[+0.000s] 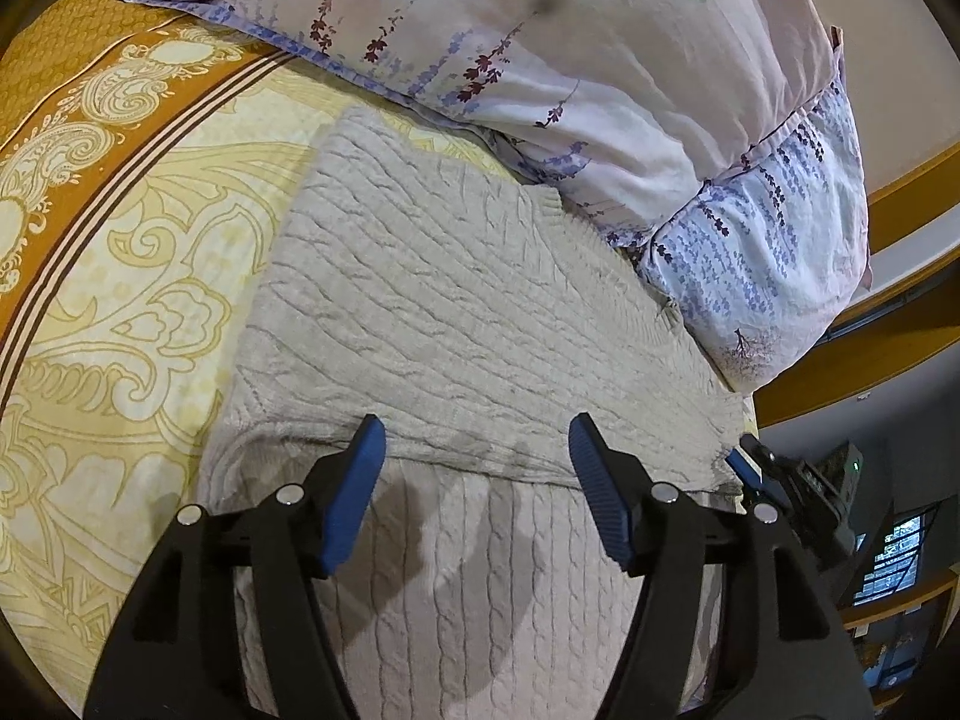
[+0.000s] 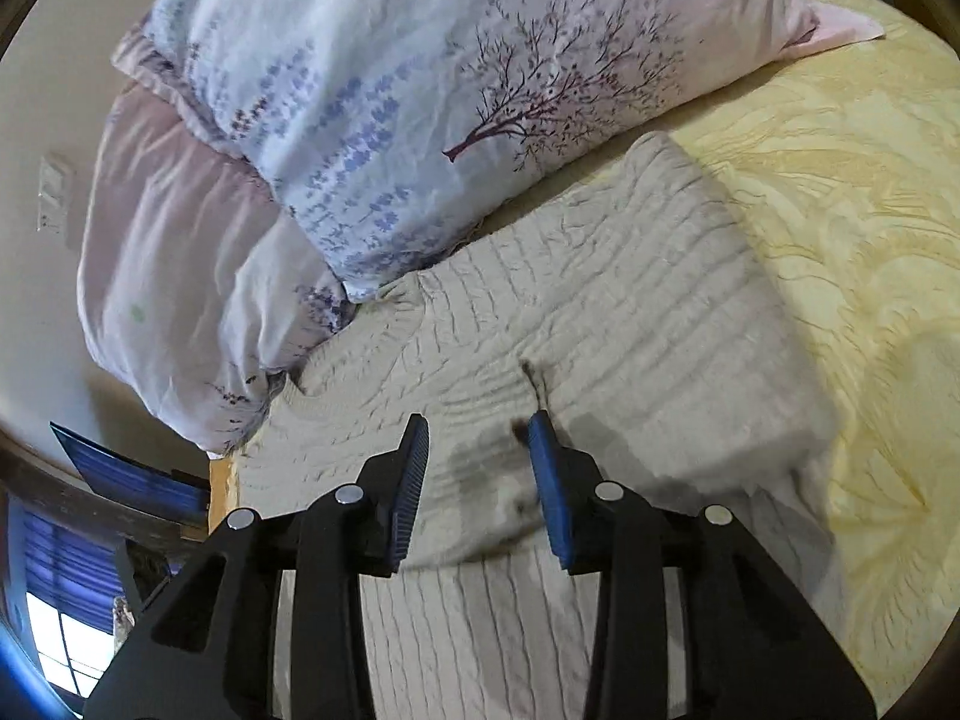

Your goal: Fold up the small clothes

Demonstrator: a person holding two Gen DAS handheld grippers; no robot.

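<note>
While the left gripper (image 1: 477, 438) hovered released over the sweater (image 1: 456, 312), the right gripper (image 2: 478, 429) likewise stood parted above it, nothing between its pads. Folded once, this cable-knit lay on the bedspread (image 1: 120, 276) beside two pillows (image 2: 420, 108); it looked soft, limp and fairly thick, best pinched at an edge or corner. A window (image 2: 66, 630) lit the room's lower left.

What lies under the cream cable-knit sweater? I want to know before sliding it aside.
The sweater lies on a yellow patterned bedsheet, visible around its edges. Whatever is directly beneath it, or between its folded layers, is covered.
</note>
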